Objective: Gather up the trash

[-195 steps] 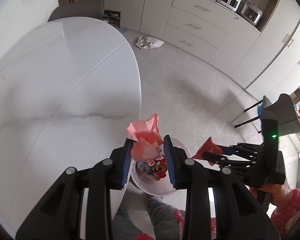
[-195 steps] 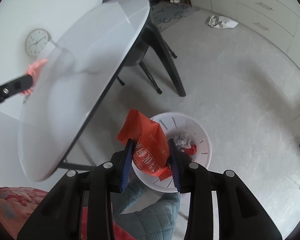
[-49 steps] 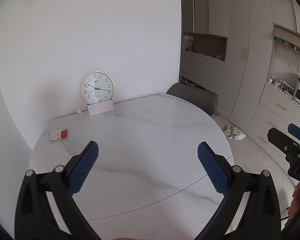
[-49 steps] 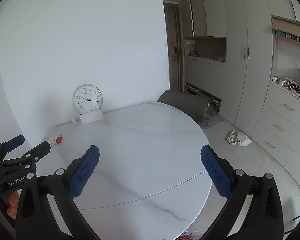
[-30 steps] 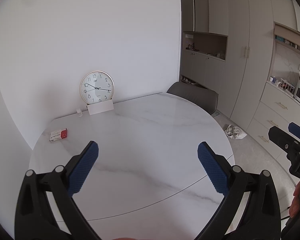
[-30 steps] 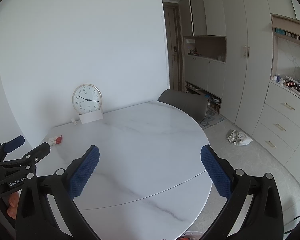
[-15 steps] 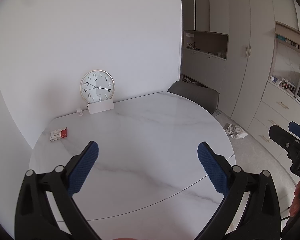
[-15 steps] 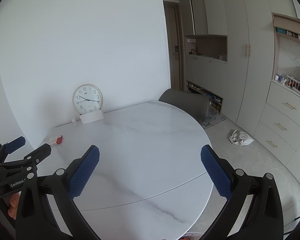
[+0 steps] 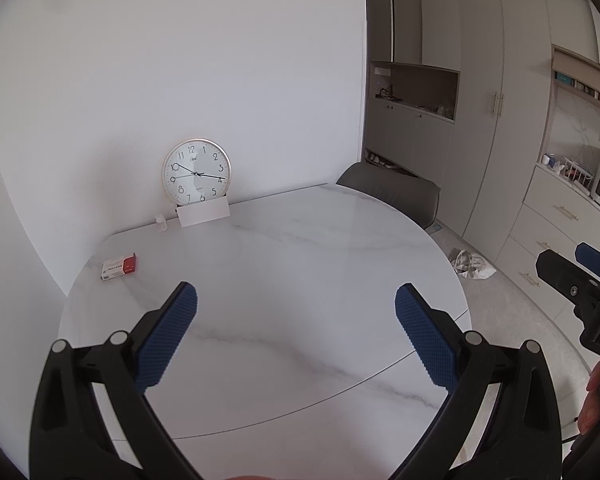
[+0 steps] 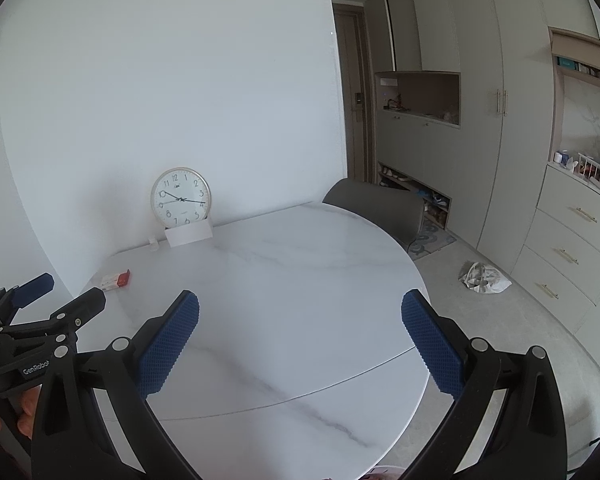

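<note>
Both grippers hover above the near edge of a round white marble table. My left gripper is open, blue pads wide apart, nothing between them. My right gripper is open too and holds nothing. A small red and white box lies on the table's far left. A crumpled white bag lies on the floor by the drawers. The trash bin is out of view, apart from a sliver of rim at the bottom of the right wrist view.
A round clock with a white card leans against the wall at the table's back. A grey chair stands behind the table. Beige cabinets and drawers line the right side. Each gripper shows at the other view's edge.
6.5 s ago both grippers held red wrappers over the white bin. Now both are open, empty and raised facing the table. Over the last second the views have hardly shifted.
</note>
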The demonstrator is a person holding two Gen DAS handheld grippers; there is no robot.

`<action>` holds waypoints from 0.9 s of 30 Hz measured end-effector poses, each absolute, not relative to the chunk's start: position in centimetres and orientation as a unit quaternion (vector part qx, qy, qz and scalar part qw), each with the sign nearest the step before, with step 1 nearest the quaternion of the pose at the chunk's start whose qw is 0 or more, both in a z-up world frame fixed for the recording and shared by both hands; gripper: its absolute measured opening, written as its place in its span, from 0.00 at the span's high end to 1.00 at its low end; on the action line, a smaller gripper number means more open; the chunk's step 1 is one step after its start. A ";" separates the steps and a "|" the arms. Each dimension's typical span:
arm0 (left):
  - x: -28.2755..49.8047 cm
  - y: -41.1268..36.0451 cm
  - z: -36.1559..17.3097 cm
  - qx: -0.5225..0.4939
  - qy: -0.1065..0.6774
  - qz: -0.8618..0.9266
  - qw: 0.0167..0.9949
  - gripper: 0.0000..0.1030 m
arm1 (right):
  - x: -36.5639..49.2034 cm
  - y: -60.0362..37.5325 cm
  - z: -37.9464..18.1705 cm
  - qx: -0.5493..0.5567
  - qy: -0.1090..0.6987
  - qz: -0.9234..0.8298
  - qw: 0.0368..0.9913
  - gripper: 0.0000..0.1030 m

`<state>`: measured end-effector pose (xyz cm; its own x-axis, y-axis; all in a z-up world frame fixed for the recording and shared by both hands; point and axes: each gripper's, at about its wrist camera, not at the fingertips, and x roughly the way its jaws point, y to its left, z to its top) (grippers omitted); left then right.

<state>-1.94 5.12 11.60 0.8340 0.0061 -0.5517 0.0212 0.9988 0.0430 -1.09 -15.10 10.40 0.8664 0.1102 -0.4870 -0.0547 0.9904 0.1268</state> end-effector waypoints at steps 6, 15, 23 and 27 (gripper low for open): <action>-2.0 5.3 11.5 0.024 0.289 -0.004 0.957 0.08 | -0.9 -15.0 10.3 0.056 0.257 0.043 0.964 0.02; -1.6 5.5 11.4 0.026 0.292 -0.007 0.956 0.08 | -0.9 -15.1 10.2 0.058 0.258 0.042 0.964 0.02; -1.6 5.7 11.2 0.027 0.292 -0.006 0.956 0.08 | -0.7 -15.2 10.1 0.058 0.261 0.043 0.963 0.02; -1.7 5.6 11.2 0.026 0.287 -0.003 0.958 0.08 | -0.7 -15.3 10.0 0.060 0.262 0.043 0.962 0.02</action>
<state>-1.73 5.65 11.21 0.8358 0.0095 -0.5489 0.0207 0.9986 0.0488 -0.66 -15.31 9.97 0.8591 0.1133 -0.4991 -0.0508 0.9892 0.1372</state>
